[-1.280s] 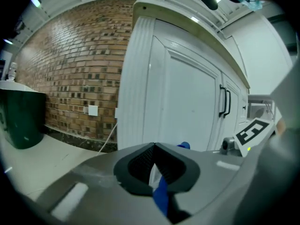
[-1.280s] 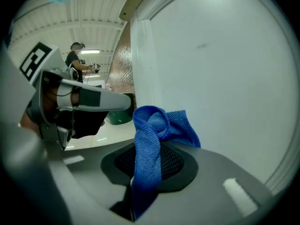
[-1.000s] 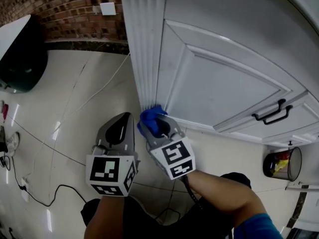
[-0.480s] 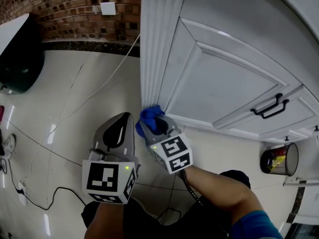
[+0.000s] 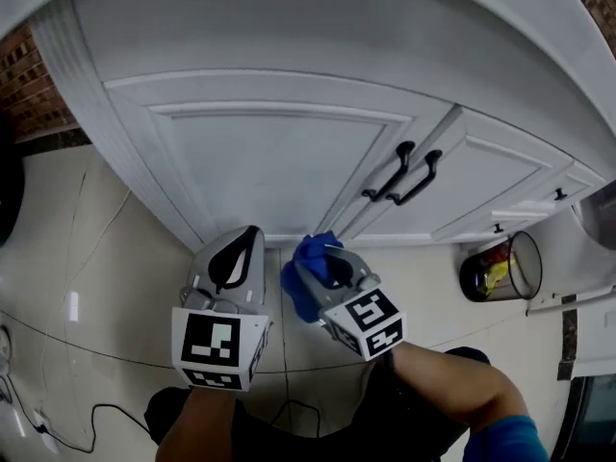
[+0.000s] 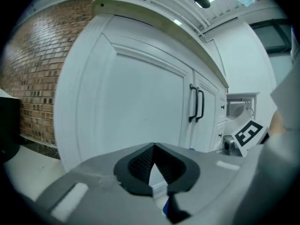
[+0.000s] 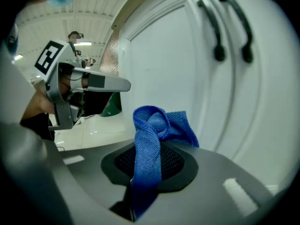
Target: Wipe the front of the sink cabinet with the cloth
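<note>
The white sink cabinet [image 5: 269, 162] fills the top of the head view, with two black handles [image 5: 388, 173] where its doors meet. My right gripper [image 5: 322, 250] is shut on a bunched blue cloth [image 5: 306, 268], held low by the cabinet's bottom rail under the handles. In the right gripper view the cloth [image 7: 154, 130] pokes out past the jaws close to the door [image 7: 164, 64]; whether they touch is unclear. My left gripper [image 5: 250, 234] hangs beside it on the left, shut and holding nothing. Its closed pads [image 6: 140, 163] point at the left door [image 6: 136, 102].
A small bin [image 5: 496, 268] with rubbish stands on the glossy tiled floor at the right of the cabinet. A brick wall [image 5: 38, 94] shows at the far left. A black cable [image 5: 58, 422] lies on the floor at the lower left.
Both grippers have moved right along the cabinet's base, from the fluted left corner post to below the door handles. The right one still holds the cloth.
</note>
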Tool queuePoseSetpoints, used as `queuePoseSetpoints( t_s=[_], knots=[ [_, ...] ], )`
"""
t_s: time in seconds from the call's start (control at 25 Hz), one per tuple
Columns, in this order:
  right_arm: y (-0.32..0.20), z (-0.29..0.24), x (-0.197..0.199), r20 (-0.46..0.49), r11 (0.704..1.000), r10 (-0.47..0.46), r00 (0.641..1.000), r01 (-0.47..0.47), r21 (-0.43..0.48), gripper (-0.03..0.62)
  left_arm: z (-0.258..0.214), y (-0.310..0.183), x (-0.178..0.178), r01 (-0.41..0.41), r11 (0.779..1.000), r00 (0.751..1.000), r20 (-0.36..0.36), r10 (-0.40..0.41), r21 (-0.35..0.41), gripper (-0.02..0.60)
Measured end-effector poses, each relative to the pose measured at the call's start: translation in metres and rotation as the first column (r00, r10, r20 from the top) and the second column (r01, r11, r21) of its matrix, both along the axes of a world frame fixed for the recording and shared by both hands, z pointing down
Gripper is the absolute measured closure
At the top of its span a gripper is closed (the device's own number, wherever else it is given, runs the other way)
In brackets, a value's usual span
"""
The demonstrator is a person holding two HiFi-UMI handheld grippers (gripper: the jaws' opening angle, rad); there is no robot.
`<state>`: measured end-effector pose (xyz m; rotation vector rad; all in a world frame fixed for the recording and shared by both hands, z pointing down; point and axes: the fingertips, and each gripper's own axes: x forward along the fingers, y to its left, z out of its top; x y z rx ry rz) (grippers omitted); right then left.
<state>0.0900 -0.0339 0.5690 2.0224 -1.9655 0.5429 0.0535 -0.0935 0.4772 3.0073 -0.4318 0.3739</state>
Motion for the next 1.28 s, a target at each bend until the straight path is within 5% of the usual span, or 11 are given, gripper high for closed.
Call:
queuePoseSetpoints(
  t_s=[0.28, 0.56, 0.8, 1.04, 1.28],
  knots=[
    [0.109, 0.029, 0.116, -0.012, 0.948, 0.309, 0.951, -0.309, -0.082, 0.507, 0.034, 0.092, 0.081, -0.222, 0.975, 0.974, 0.044, 0.223, -0.032, 0.578],
    [0.202, 0.058, 0.212, -0.007, 0.804, 0.583, 0.812, -0.579, -0.135, 0.507, 0.061, 0.162, 0.125, -0.354, 0.934, 0.932, 0.061, 0.356, -0.045, 0.578],
    [0.248, 0.078, 0.267, -0.002, 0.700, 0.705, 0.709, -0.696, -0.164, 0.507, 0.090, 0.173, 0.144, -0.335, 0.939, 0.933, 0.113, 0.341, -0.074, 0.578],
    [0.255, 0.089, 0.293, -0.035, 0.673, 0.726, 0.687, -0.720, -0.168, 0.507, 0.107, 0.173, 0.155, -0.314, 0.944, 0.939, 0.112, 0.324, -0.101, 0.578],
    [0.237, 0.098, 0.282, -0.043, 0.708, 0.684, 0.728, -0.677, -0.202, 0.507, 0.107, 0.167, 0.151, -0.303, 0.948, 0.942, 0.116, 0.314, -0.100, 0.578]
  ],
)
